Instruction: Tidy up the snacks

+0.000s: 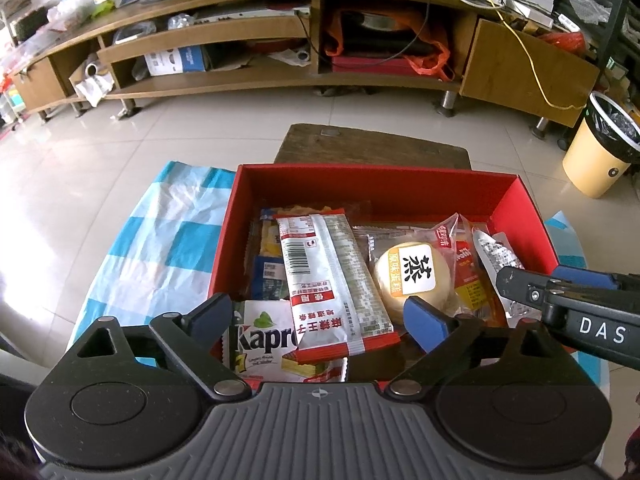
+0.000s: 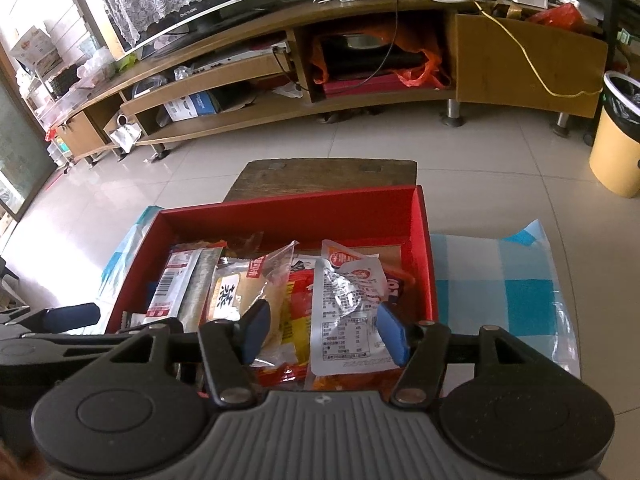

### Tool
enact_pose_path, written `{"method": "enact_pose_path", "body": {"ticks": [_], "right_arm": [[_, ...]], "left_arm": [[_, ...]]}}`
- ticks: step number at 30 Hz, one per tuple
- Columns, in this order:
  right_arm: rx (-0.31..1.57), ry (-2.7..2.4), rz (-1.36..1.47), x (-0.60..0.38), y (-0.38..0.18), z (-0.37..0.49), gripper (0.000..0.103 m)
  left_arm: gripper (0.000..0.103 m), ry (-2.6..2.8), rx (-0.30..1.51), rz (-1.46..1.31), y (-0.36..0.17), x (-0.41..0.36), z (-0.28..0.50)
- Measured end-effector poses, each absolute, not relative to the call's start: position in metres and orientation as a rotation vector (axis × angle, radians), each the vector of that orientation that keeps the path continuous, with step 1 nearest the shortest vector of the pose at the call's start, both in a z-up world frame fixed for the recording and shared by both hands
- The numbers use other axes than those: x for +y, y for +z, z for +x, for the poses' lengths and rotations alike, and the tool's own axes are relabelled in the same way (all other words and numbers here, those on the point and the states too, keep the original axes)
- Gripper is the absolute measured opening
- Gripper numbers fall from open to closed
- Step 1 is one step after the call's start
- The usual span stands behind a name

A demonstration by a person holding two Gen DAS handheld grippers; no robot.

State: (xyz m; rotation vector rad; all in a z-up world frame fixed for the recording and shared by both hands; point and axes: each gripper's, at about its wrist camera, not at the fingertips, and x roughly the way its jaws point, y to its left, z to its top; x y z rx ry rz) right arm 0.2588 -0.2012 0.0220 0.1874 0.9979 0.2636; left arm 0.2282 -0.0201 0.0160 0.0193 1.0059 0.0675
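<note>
Already we have most of the snacks gathered in the red box (image 1: 440, 184), which sits on the blue-and-white checked cloth (image 1: 168, 240) over the worktop, so that loose packets end up in one walled place instead of spread about. Our left tongs (image 1: 320, 320) hang over the near left part of the box with the jaws spread wide; the red-and-white long packet (image 1: 332, 276) lies between the blue pads (image 1: 424, 322) but neither pad presses it, and it rests on the Kapro packet (image 1: 264, 340) below. We judge that it is lying there free, slanted across the others because it is long. The round steamed cake (image 1: 412, 276) sits beside it, flat, label up. Our right tongs (image 2: 320, 332) hover over the right half, jaws partly apart, with the silver-backed pouch (image 2: 348, 312) standing crumpled between the pads; whether the right pad touches its edge we cannot tell, but nothing looks squeezed. Both tools point steeply down into the box, which suits dropping things in. The cloth on the right (image 2: 500, 280) shows no snacks left outside
</note>
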Motion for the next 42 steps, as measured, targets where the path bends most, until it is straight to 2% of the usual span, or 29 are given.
{"method": "enact_pose_path", "body": {"ticks": [42], "right_arm": [[0.986, 0.275, 0.182, -0.209, 0.036, 0.210, 0.061]], "left_arm": [[0.100, 0.067, 0.980, 0.021, 0.024, -0.027, 0.188]]}}
